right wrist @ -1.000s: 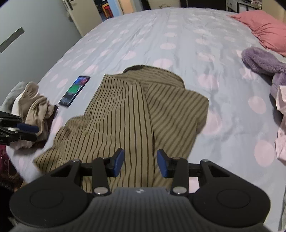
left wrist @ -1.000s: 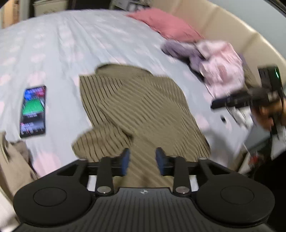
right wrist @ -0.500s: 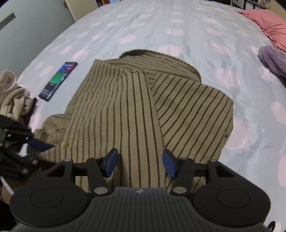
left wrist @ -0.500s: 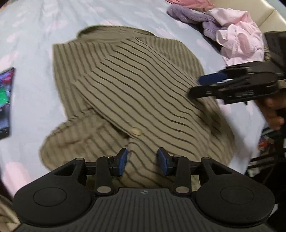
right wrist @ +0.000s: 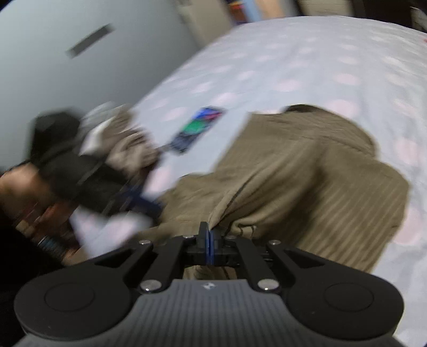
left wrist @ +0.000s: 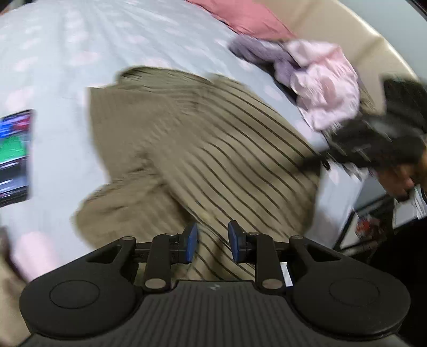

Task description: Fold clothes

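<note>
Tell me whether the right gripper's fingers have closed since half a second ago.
Yes. The right gripper, open above the tan striped shirt before, is now shut on its near hem, while the phone lies beyond.

The shirt [left wrist: 202,160] lies on the bed [left wrist: 112,45], with the phone [left wrist: 14,154] to its left and a clothes pile [left wrist: 315,88] to its right. A pillow [left wrist: 240,16] lies behind that pile, near the headboard [left wrist: 333,29].
</note>
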Demonstrator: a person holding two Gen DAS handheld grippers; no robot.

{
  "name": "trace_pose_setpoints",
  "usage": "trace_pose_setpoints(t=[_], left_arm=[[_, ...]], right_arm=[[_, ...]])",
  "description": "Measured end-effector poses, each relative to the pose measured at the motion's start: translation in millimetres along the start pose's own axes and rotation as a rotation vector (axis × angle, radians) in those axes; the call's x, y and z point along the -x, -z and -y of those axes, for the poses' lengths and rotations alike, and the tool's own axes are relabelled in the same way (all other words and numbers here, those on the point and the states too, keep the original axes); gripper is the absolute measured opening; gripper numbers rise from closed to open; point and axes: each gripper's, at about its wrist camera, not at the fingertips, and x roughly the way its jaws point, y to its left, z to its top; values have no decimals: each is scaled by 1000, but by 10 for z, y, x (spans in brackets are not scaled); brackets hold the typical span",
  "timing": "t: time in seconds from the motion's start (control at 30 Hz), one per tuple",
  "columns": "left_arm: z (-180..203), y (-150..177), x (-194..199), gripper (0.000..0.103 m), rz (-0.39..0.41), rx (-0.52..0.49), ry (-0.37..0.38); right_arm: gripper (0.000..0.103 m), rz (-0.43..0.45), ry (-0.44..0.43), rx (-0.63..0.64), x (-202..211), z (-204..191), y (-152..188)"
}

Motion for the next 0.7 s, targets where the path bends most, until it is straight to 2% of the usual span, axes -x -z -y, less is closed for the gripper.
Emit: trace_pose_setpoints(t=[0.1,0.17,0.23,0.3,0.37,0.43,0.5,0.53,0.57,0.6,0.67,0.7], left_arm=[[-115,8,156,22,40,41,-27],[-121,-6,158,22,47,62,-30],[-59,-24,114,24,41,56,-28],[25,-47,62,35,34,34,-31],[129,-78,7,43,27,-6,-46],[205,-126,-42,43,29,-35,-57],[235,-194,-103,46,42,-45,-78],[248,-229,-135,48,50,-50,-90],[255,-272,-188,50,54,-48,-104],[260,-319,-251,51,57,-44,-120],[269,-411,-377,51,62,-36,-150],[279,-457,-452,51,62,-30,-161]], right_arm=[[2,-139,-131,107,-150,-292,237],[2,-304,-181,156,-369,-475,454],[8,-474,-195,221,-547,-631,673],[19,-617,-197,298,-646,-765,861],[23,-690,-186,373,-594,-833,958],[23,-640,-183,346,-446,-765,855],[26,-535,-167,292,-265,-641,670],[29,-480,-158,265,-173,-576,574],[37,-420,-136,232,-95,-497,481],[42,-375,-101,192,-54,-408,408],[43,-292,-26,110,10,-228,273],[44,-258,51,57,-2,-106,206]])
